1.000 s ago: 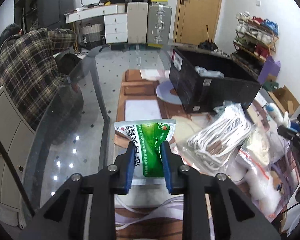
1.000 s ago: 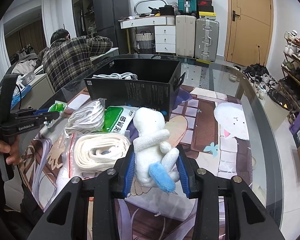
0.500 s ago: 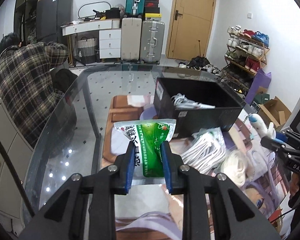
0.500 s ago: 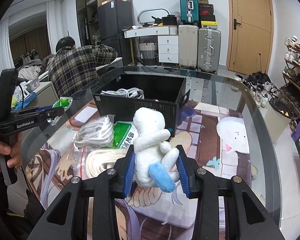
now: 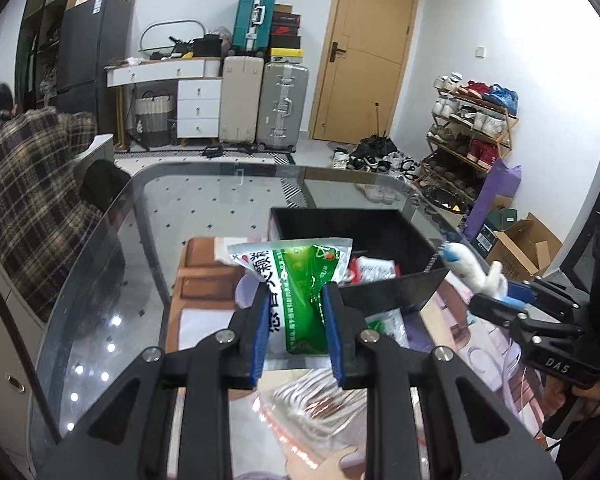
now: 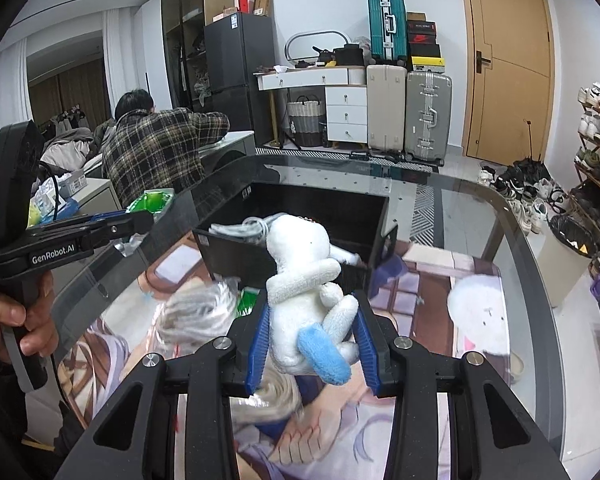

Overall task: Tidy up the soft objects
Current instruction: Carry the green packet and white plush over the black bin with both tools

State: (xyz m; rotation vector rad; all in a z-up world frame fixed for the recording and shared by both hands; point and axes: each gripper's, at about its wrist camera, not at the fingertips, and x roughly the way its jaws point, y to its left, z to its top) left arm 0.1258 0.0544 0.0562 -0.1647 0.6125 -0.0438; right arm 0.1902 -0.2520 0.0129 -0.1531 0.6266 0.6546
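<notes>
My left gripper point(image 5: 296, 322) is shut on a green and white soft packet point(image 5: 300, 280) and holds it in the air just before the black box point(image 5: 384, 232). It also shows at the left of the right wrist view point(image 6: 140, 220). My right gripper point(image 6: 312, 332) is shut on a white plush toy with a blue foot point(image 6: 306, 292), raised in front of the black box point(image 6: 236, 252). In the left wrist view the toy point(image 5: 466, 266) sits at the box's right corner. The box holds white cords point(image 6: 256, 226) and a packet point(image 5: 374, 270).
Bagged white cords point(image 6: 198, 316) and a bagged cloth roll point(image 6: 276, 396) lie on the printed mat point(image 6: 416, 292) on the glass table point(image 5: 204, 192). Another green packet point(image 6: 248, 302) lies against the box. A person in a plaid shirt point(image 6: 156, 152) bends at the far left.
Both grippers have risen and moved forward toward the black box with their loads. The box now looks closer and lower in both views.
</notes>
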